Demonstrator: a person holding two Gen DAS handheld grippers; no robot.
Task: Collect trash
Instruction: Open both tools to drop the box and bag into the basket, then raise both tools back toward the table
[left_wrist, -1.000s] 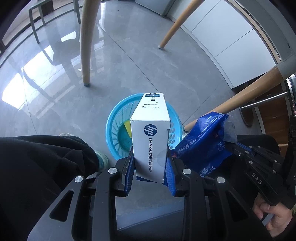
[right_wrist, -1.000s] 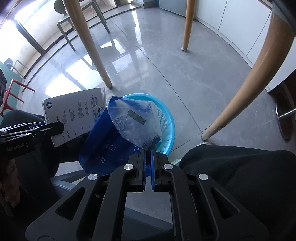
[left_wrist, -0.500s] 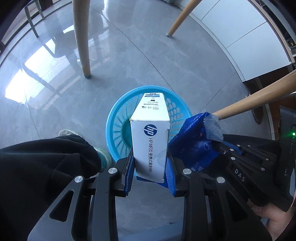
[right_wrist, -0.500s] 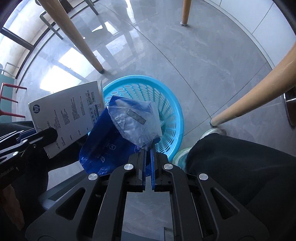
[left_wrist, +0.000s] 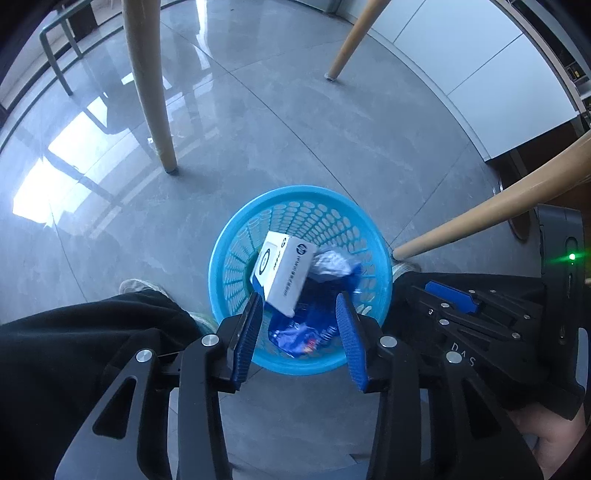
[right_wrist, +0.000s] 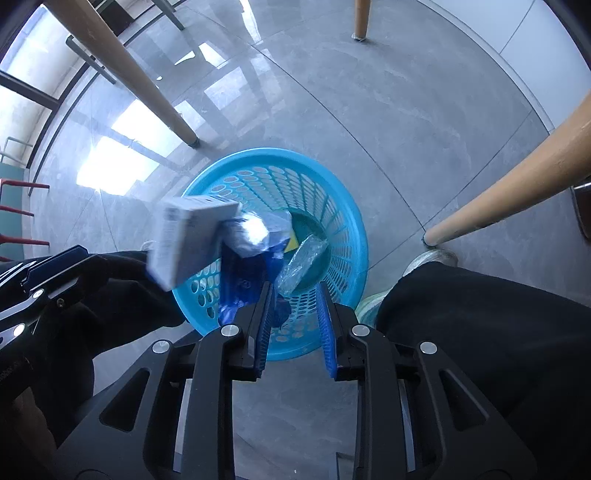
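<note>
trash drops now: the white box (left_wrist: 286, 271) and blue bag (left_wrist: 314, 325) tumble into the blue basket (left_wrist: 221, 258). our left gripper (left_wrist: 300, 332) and right gripper (right_wrist: 293, 325) are opening, nothing pinched. we hover centred above the rim so neither piece spills out.

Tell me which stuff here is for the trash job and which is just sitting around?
For the job:
- white box, dropping in
- blue plastic bag
- blue basket
- left tool, opening, nothing gripped
- right tool, opening, nothing gripped

Just around:
- wooden table legs
- grey floor
- white cabinets
</note>
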